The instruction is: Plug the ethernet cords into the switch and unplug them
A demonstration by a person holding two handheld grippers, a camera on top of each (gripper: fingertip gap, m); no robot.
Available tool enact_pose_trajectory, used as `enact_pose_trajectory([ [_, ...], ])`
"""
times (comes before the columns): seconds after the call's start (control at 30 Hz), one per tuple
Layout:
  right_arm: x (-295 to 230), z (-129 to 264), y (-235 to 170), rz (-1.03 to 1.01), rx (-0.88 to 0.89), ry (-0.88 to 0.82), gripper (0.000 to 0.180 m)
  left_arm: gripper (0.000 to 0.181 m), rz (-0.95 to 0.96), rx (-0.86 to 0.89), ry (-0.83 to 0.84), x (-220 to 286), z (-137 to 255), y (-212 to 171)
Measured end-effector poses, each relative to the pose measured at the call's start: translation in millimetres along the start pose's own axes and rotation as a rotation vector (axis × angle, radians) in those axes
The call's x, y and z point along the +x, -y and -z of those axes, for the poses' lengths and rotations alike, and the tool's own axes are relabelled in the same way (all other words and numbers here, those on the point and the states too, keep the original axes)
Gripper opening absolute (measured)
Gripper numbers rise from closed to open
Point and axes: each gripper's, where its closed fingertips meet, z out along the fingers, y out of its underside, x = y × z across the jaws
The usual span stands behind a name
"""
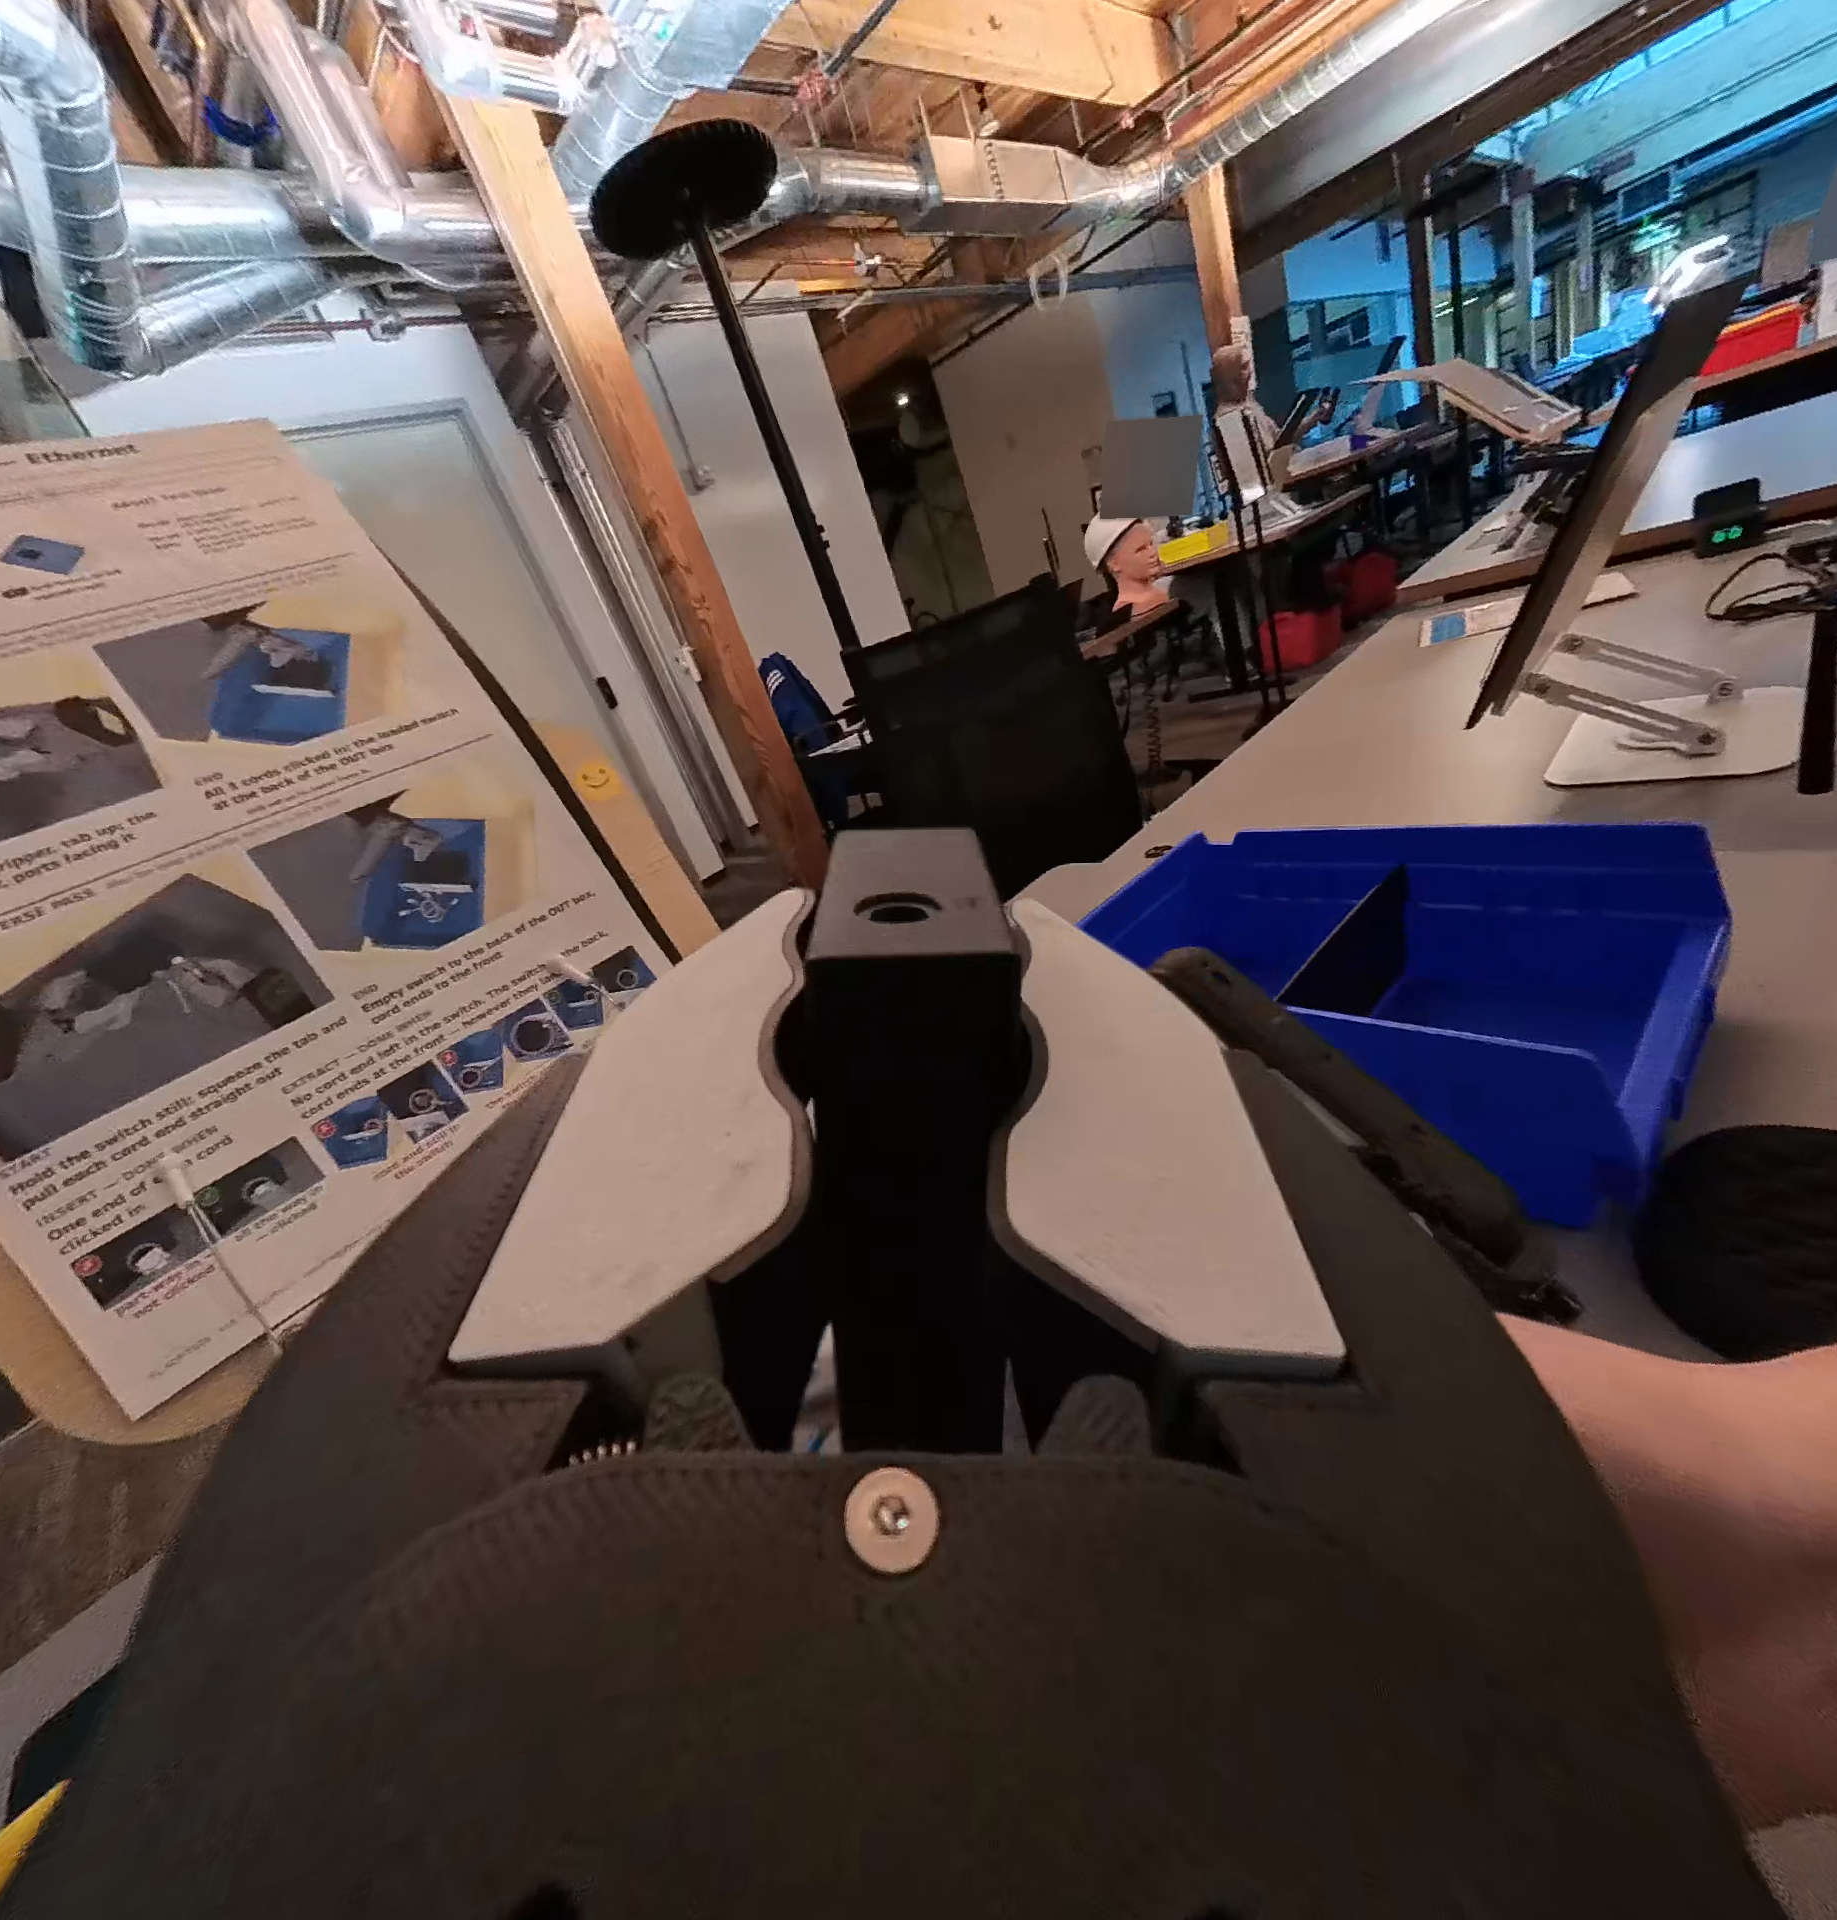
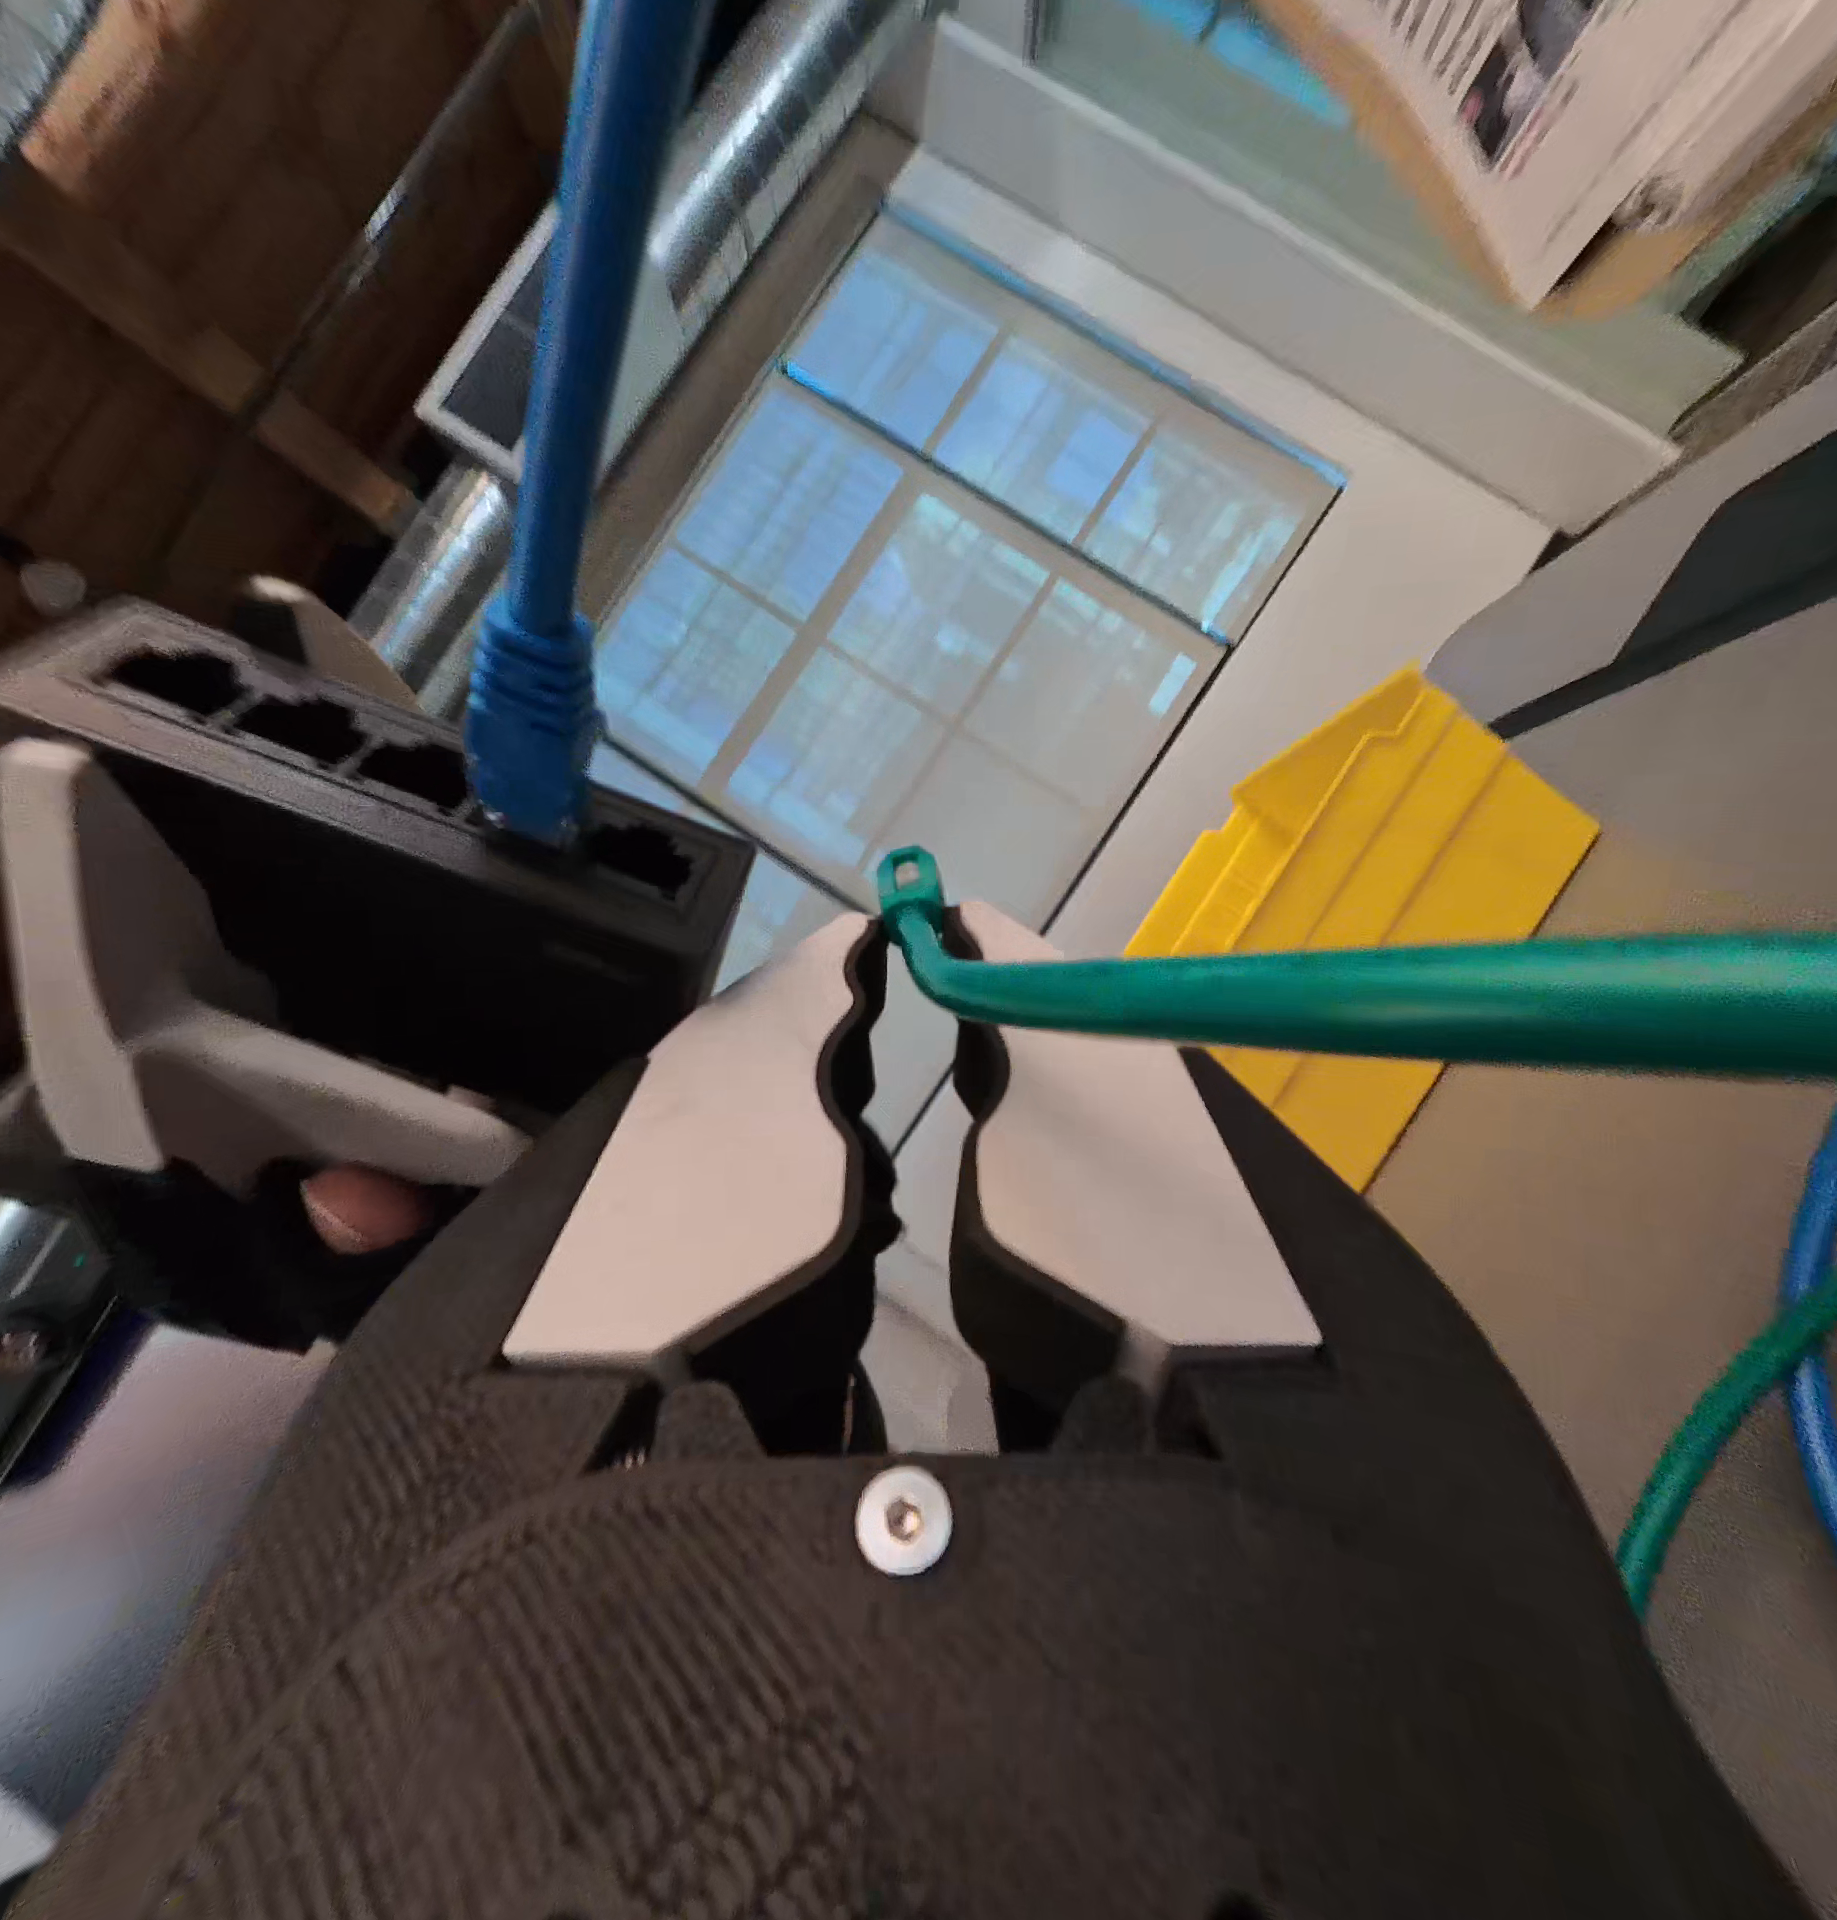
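My left gripper (image 1: 909, 914) is shut on the black switch (image 1: 909, 1039), seen end-on between its white fingers. In the right wrist view the switch (image 2: 374, 914) is at the left, held up with its row of ports facing upward. A blue ethernet cord (image 2: 533, 717) is plugged into the second port from the near end; the other ports are empty. My right gripper (image 2: 914, 925) is shut on the end of a green ethernet cord (image 2: 1309, 1003), just right of the switch. A small green tip pokes past the fingertips. The cord runs off to the right.
A blue divided bin (image 1: 1465, 997) sits on the grey table to the right of the switch. A yellow bin (image 2: 1361, 914) lies beyond my right gripper. A printed instruction sheet (image 1: 218, 831) leans at the left. A laptop stand (image 1: 1641, 707) stands farther back. My hands' fingertips stand some 10 centimeters from each other.
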Motion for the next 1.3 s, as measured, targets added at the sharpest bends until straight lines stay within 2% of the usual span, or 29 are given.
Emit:
enact_pose_trajectory([
  [0.13, -2.6, 8.2, 21.3, -0.066, 0.100, 0.023, 0.011, 0.030, 0.012, -0.042, -0.019, 3.9, -1.5, -4.5],
  [0.37, -12.1, 17.6, 52.6, 0.042, 0.166, 0.023, 0.011, 0.030, 0.039, -0.078, -0.055, 10.9, -1.2, -5.7],
  [0.6, -13.9, 19.1, 54.4, 0.055, 0.162, 0.007, 0.011, 0.030, 0.006, -0.088, -0.056, 13.9, -0.6, -5.3],
  [0.9, -39.9, 23.3, 68.6, 0.066, 0.193, 0.090, 0.011, 0.031, 0.035, -0.079, -0.060, 22.6, -3.9, -6.1],
  [1.03, -48.9, 20.4, 62.0, 0.035, 0.151, 0.120, 0.011, 0.030, 0.017, 0.017, -0.037, 22.5, -1.8, 3.7],
  [1.3, -42.5, 19.0, 58.0, -0.024, 0.139, 0.117, 0.011, 0.034, 0.015, -0.028, -0.046, 21.5, -3.0, -1.5],
])
